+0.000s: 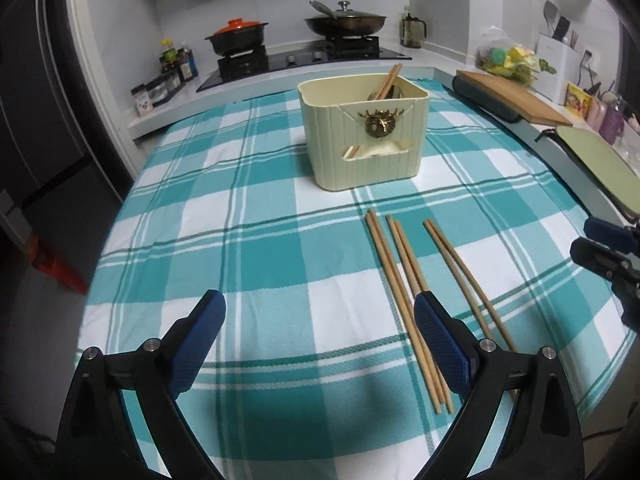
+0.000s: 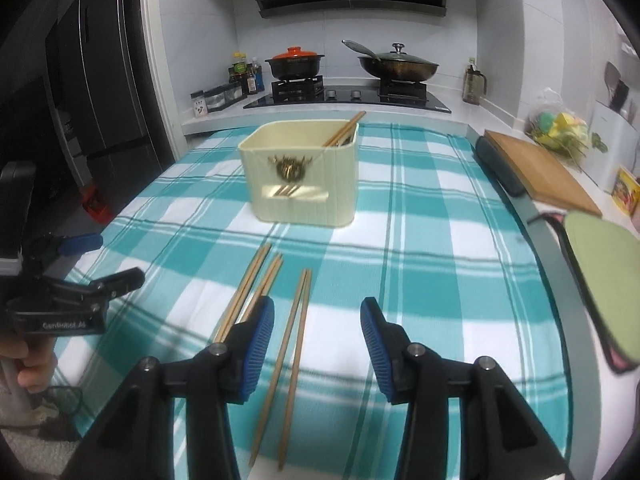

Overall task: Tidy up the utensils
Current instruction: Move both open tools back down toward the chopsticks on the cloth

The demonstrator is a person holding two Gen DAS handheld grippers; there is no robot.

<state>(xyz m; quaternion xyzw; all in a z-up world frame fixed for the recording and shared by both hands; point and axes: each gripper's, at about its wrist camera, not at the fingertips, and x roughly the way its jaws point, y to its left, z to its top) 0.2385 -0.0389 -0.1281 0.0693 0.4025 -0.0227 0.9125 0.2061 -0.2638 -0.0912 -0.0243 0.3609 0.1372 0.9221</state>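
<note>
Six chopsticks (image 1: 404, 292) lying on the cloth (image 1: 240, 208), left tongs (image 1: 320, 316) gaping wide, empty, right tongs (image 2: 317, 316) straddling one pair (untouched), box (image 2: 300, 172) standing beyond both.

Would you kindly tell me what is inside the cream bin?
Chopsticks lean from the bin at its far right corner, beside something metallic, perhaps a spoon. The walls hide the rest.

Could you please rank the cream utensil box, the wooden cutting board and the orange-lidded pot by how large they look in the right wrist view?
1. Cream utensil box, largest.
2. Wooden cutting board, somewhat smaller, though seen at a slant near the fisheye edge, so this is unsure.
3. Orange-lidded pot, smallest, but it is also farthest away.
</note>
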